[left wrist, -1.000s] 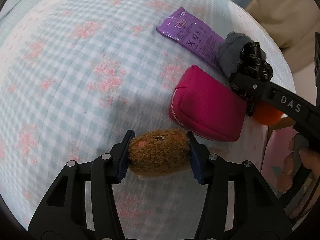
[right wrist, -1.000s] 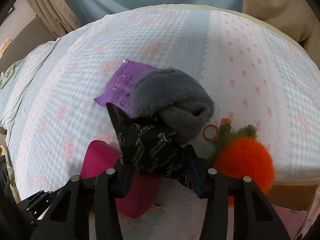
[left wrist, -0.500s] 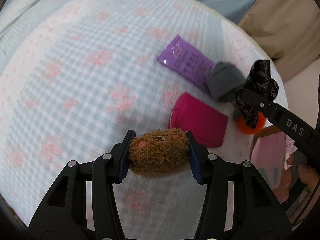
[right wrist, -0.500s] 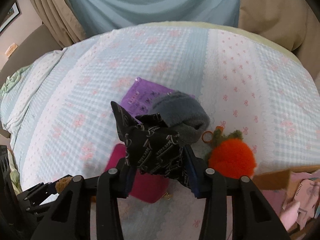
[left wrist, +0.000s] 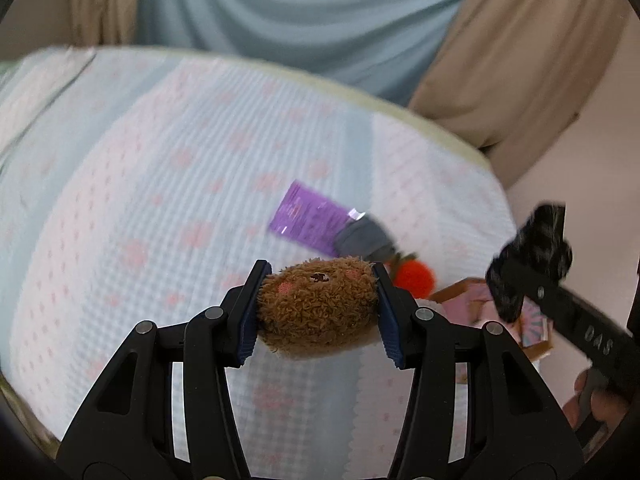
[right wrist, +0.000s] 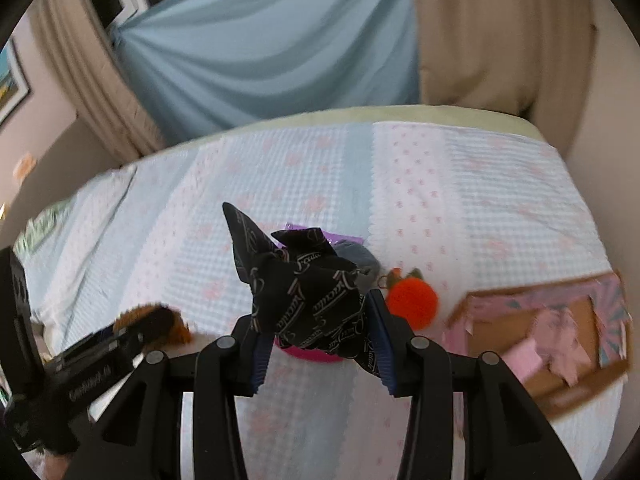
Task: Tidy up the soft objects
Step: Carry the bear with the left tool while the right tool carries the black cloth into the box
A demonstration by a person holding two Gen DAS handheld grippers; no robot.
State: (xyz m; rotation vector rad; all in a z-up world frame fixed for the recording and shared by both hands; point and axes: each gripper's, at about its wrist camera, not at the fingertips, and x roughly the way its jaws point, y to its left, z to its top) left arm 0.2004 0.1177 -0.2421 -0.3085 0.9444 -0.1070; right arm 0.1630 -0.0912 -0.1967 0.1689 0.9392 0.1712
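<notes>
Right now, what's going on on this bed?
A person holds a gripper in each hand above the bed. The left gripper is clamped on a brown plush toy; the right gripper is clamped on a black patterned cloth. On the bedspread lie a purple packet, a grey sock, an orange pompom and a pink pouch. A cardboard box sits at the right edge.

My left gripper (left wrist: pixel 318 310) clamps the plush toy (left wrist: pixel 318 312) above the bed (left wrist: pixel 160 200); my right gripper (right wrist: pixel 320 344), at its three o'clock, clamps the patterned cloth (right wrist: pixel 312 300). The cardboard box (right wrist: pixel 540 344) sits at four o'clock.
</notes>
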